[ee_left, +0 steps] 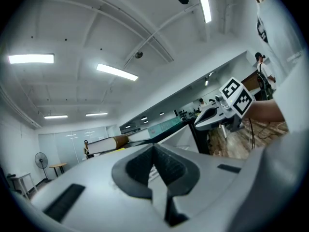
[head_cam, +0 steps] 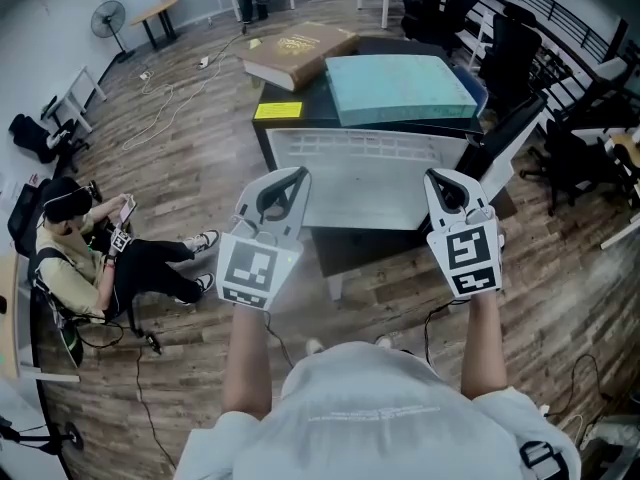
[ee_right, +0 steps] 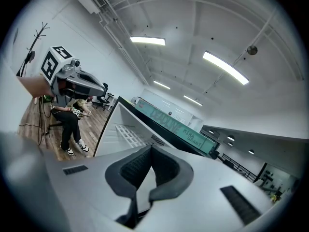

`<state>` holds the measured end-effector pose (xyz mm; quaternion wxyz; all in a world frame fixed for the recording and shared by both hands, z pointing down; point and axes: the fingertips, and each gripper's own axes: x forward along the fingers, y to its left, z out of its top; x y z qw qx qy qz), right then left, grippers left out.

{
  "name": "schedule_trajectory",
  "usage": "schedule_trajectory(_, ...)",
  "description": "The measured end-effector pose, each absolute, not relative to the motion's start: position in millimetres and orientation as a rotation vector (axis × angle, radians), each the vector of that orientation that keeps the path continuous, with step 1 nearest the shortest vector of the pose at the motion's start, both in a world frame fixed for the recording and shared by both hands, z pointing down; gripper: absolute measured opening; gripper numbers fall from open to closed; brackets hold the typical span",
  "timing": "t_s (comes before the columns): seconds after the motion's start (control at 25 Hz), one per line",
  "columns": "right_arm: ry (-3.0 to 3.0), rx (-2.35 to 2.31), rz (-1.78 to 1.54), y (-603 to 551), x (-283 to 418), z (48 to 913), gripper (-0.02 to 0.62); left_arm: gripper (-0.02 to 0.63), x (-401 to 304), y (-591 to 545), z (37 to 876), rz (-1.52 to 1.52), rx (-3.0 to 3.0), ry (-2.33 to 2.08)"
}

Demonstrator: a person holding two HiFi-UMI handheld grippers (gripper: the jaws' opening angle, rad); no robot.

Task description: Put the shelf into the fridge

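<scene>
A white, flat fridge shelf (head_cam: 370,183) with a slotted far rim hangs level in front of the black mini fridge (head_cam: 290,138). My left gripper (head_cam: 287,190) is shut on the shelf's left edge, and my right gripper (head_cam: 443,192) is shut on its right edge. In the left gripper view the jaws (ee_left: 155,166) pinch the thin white panel (ee_left: 186,135), with the right gripper (ee_left: 212,117) beyond. The right gripper view shows its jaws (ee_right: 147,170) closed on the shelf (ee_right: 120,134), with the left gripper (ee_right: 84,83) across from it.
A teal book (head_cam: 400,86) and a brown book (head_cam: 298,53) lie on the fridge top beside a yellow sticker (head_cam: 278,110). A person (head_cam: 90,253) sits on the wooden floor at left. Black office chairs (head_cam: 520,38) stand at right, cables and a fan (head_cam: 108,18) at far left.
</scene>
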<state>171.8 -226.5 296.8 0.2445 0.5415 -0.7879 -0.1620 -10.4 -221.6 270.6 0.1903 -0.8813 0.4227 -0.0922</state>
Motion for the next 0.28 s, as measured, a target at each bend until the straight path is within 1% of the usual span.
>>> schedule_trajectory(0.28,-2.140,1.469,-0.431,-234.3,170.7,303.9,0.015,0.020,-14.1,-229.7,276.2,-0.282,-2.467,1.200)
